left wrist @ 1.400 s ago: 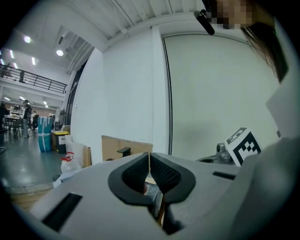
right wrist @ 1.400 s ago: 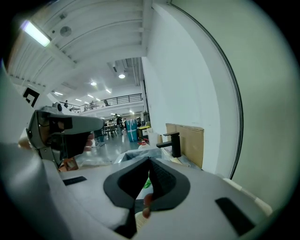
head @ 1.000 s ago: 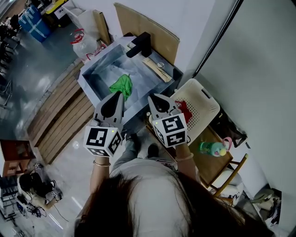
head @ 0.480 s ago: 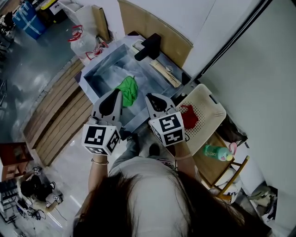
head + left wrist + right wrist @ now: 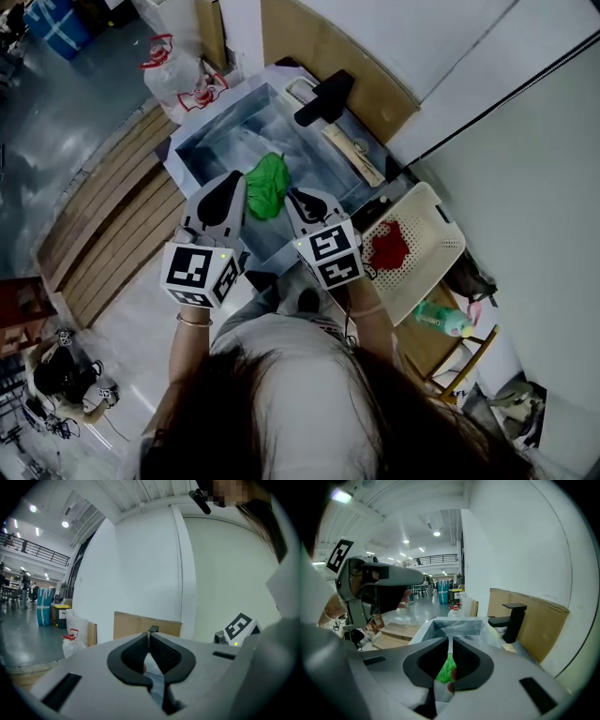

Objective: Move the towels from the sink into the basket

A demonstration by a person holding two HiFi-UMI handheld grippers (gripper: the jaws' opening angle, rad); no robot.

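A green towel (image 5: 266, 184) lies crumpled in the steel sink (image 5: 211, 141). To its right the cream perforated basket (image 5: 433, 230) holds a red towel (image 5: 386, 246). Both grippers hang side by side over the sink's front edge. My left gripper (image 5: 232, 180) sits just left of the green towel, and its jaws meet with nothing between them (image 5: 149, 633). My right gripper (image 5: 290, 192) is just right of the towel, between it and the basket, also shut and empty (image 5: 450, 641). Below its jaws the right gripper view shows the green towel (image 5: 446, 670) in the sink (image 5: 454, 625).
A black faucet (image 5: 323, 97) stands at the sink's back, with cardboard (image 5: 319, 42) against the wall behind it. Wooden slats (image 5: 112, 216) lie on the floor to the left, near a white bag (image 5: 178, 80). A green bottle (image 5: 441, 319) rests on a wooden stand beside the basket.
Both grippers have drifted slightly left and forward towards the sink, the right one away from the basket. Both have stayed shut and empty. The green towel has not moved.
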